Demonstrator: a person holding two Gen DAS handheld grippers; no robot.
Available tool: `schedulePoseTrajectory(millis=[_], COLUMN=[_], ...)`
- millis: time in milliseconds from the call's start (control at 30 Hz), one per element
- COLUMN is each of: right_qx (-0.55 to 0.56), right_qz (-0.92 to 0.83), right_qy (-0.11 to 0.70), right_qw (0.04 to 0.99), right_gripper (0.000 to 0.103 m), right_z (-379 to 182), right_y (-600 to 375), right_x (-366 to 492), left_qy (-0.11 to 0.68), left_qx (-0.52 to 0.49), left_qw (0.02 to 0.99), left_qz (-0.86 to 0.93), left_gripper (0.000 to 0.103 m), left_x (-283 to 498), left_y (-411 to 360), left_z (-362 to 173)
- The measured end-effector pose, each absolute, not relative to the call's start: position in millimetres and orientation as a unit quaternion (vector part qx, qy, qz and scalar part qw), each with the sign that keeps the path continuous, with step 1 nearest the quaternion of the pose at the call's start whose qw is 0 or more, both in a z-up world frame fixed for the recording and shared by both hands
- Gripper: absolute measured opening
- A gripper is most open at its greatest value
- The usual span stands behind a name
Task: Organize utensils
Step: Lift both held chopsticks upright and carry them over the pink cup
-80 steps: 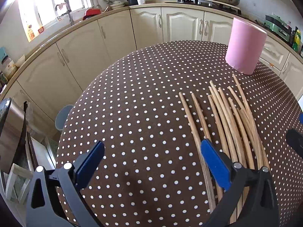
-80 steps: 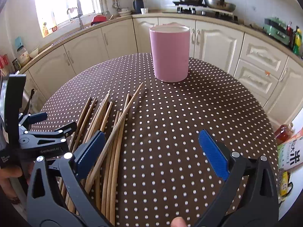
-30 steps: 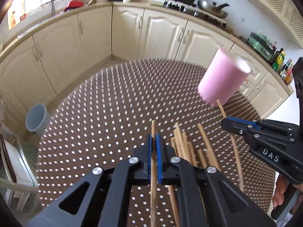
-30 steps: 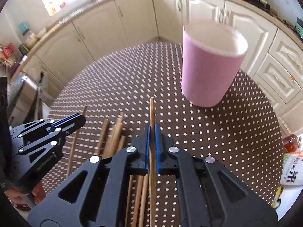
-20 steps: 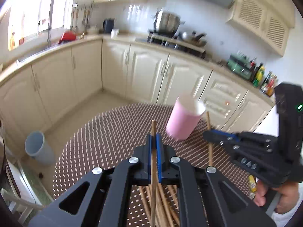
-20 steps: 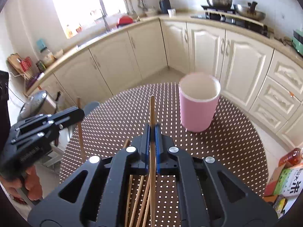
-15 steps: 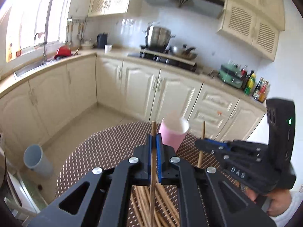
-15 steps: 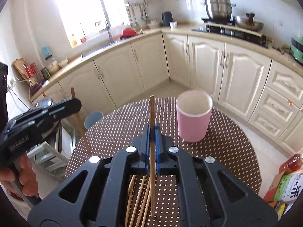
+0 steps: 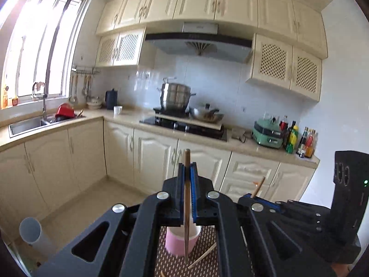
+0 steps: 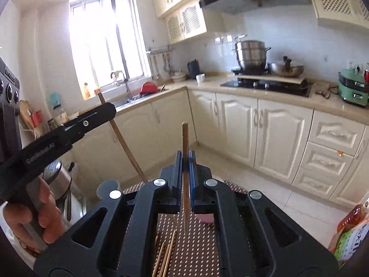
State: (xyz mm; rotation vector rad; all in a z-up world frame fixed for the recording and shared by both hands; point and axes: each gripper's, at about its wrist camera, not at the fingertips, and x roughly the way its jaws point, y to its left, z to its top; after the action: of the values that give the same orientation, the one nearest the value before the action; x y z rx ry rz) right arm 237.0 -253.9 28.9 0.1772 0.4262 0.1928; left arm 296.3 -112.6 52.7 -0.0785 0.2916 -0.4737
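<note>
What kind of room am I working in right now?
A home kitchen, by the look of it: a gas stove with a steel pot under a range hood, a sink by the window, and cream cabinets all around.

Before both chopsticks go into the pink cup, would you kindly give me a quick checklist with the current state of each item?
1. Left tool shut on its chopstick: ok.
2. Right tool shut on its chopstick: ok.
3. Pink cup upright, mouth open: ok.
4. Left chopstick's lower tip over the cup mouth: cannot tell.
5. Right chopstick lined up with the cup: not ok; the cup shows only as a sliver, off to one side.
6. Loose chopsticks on the table clear of the cup: cannot tell.
</note>
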Motion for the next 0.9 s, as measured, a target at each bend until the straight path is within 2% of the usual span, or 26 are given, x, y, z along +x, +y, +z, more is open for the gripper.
schedulePoseTrajectory(millis=[367,600,900], right_qx=[0.095,0.09,0.082], right_qz=[0.063,0.047,0.042], right_qy=[0.156,0.147,0.178], right_qw=[0.981,0.984,0.98], right_gripper=[0.005,0.005,0.005], right_z=[53.6,41.8,17.0], right_y=[-279.7,-280.6,-274.1], right_x=[254.3,266.8,279.7], left_qy=[0.094,0.123,0.156], left_qx=[-0.041,-0.026,-0.01], left_qw=[0.97,0.969,0.965], left_qz=[-0.221,-0.212,-0.212], left_gripper=[0.005,0.005,0.005], left_x=[324.6,345.1,358.7], left_y=[-150.7,-156.6,-150.8], left_z=[47.3,20.3,-2.8])
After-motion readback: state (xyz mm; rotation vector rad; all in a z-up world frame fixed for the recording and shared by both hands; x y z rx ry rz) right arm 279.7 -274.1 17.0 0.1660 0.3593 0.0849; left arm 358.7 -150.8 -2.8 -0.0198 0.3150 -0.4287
